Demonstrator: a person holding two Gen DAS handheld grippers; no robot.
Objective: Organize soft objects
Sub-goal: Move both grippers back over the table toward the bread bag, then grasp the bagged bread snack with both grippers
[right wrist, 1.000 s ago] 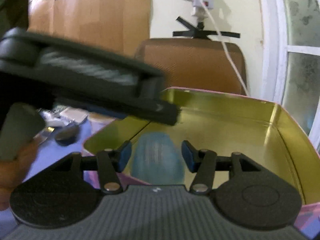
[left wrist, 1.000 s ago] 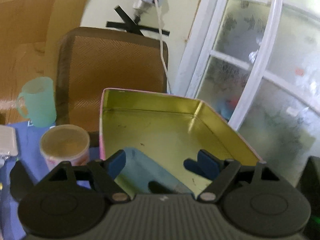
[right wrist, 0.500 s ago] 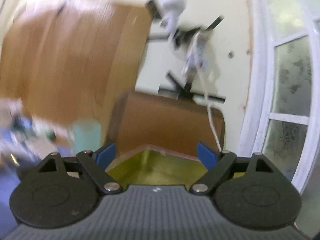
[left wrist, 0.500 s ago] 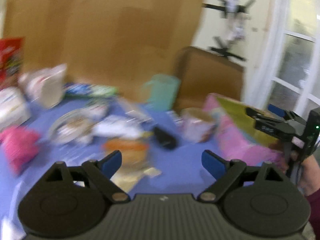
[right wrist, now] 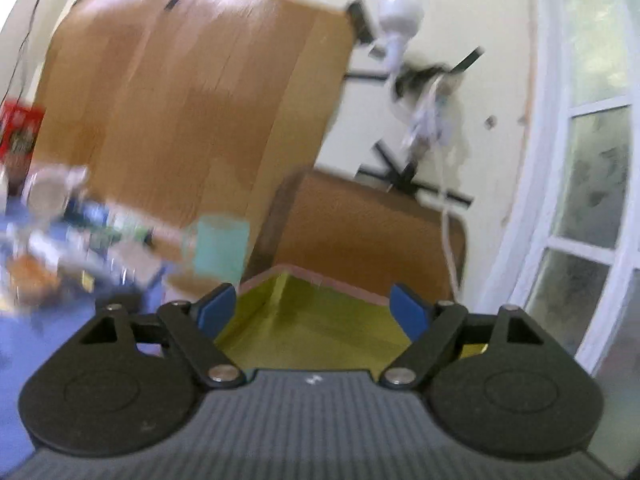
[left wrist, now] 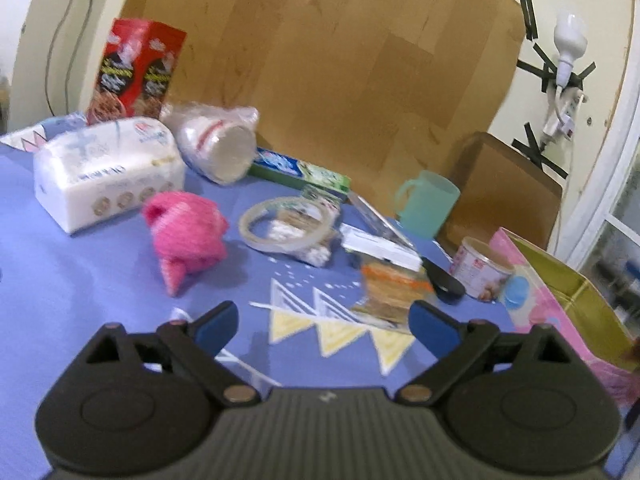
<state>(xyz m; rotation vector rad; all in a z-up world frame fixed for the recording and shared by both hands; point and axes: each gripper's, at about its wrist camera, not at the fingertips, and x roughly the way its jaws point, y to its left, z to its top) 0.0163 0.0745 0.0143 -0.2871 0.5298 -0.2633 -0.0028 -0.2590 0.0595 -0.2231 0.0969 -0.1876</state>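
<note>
The left tongs hung above the desk with their blue tips spread wide and nothing between them. Ahead of them and to the left, a pink knitted soft toy lay on the blue cloth, clear of the tongs. Just beside it sat a roll of clear tape, and behind it a white pack of tissues. Farther back stood a red box, a bagged white container lying on its side and a green mug. To the right, a small printed tub and a blue cap rested near the pink tin, whose gold inside lay open at the desk's edge.

The right tongs were likewise spread wide and empty, poised over a corner of that tin. Their view was blurred, with the mug and a brown chair back beyond.
</note>
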